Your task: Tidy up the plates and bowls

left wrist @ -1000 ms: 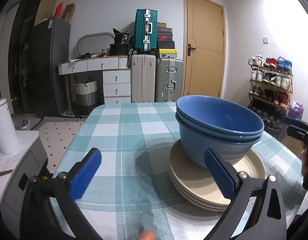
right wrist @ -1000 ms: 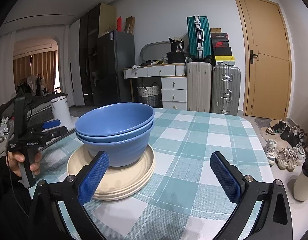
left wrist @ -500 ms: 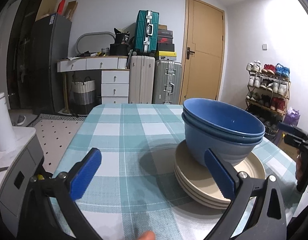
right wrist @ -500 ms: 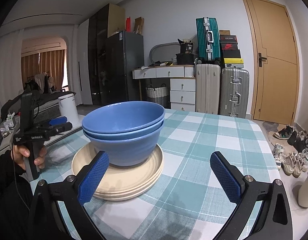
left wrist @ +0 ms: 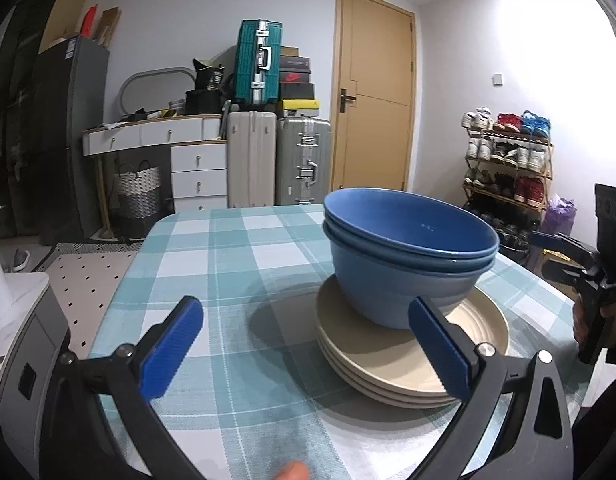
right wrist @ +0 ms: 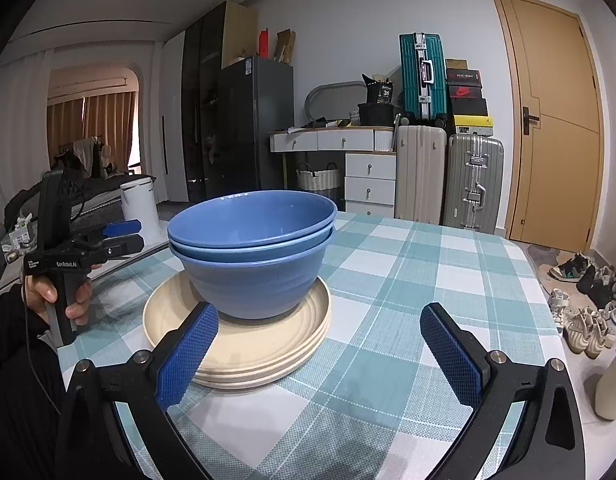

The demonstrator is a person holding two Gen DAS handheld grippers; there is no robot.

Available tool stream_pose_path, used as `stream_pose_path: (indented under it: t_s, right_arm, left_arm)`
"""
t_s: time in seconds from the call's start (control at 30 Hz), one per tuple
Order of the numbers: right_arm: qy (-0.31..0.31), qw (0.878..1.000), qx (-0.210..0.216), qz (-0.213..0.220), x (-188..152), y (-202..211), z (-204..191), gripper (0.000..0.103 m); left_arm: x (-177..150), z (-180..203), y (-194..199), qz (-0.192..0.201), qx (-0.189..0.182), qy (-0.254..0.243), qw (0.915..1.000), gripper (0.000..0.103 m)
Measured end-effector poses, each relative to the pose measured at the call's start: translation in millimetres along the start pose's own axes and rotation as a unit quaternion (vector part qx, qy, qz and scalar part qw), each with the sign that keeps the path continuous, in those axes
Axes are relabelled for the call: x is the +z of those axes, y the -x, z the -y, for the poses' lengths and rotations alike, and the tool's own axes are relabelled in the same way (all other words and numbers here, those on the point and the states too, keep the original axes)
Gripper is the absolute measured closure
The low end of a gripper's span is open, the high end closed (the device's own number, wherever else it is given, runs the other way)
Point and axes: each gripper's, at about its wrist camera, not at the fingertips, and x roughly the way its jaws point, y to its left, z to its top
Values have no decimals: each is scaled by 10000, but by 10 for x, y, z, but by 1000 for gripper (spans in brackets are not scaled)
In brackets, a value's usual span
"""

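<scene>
Nested blue bowls (left wrist: pixel 408 256) (right wrist: pixel 251 256) stand on a stack of three cream plates (left wrist: pixel 412 364) (right wrist: pixel 267 344) on the checked tablecloth (left wrist: pixel 227 264). My left gripper (left wrist: pixel 303 320) is open and hovers just short of the stack, which sits toward its right finger. My right gripper (right wrist: pixel 318 320) is open too, and the stack lies toward its left finger. Nothing is between either pair of fingers. In each wrist view the other gripper shows at the far side of the stack: the left gripper (right wrist: pixel 119 236) in a hand (right wrist: pixel 47 292), the right gripper (left wrist: pixel 564 256).
The table (right wrist: pixel 428 280) ends close behind both grippers. Beyond it are suitcases (left wrist: pixel 251 160), a white drawer desk (left wrist: pixel 195 176), a door (left wrist: pixel 374 96) and a shoe rack (left wrist: pixel 508 160). A white bin (right wrist: pixel 139 208) stands at the left.
Both grippers have drifted a little and both views have tilted slightly upward. The bowls and plates have not moved, and both grippers stay open.
</scene>
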Motion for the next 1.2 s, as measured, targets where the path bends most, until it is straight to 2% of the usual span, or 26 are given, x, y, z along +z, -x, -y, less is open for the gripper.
stream_pose_path:
  t_s: [1.2]
  right_arm:
    - [46, 9999, 119, 27, -8, 23, -17, 0]
  left_arm:
    - [1, 51, 36, 42, -55, -103, 9999, 0]
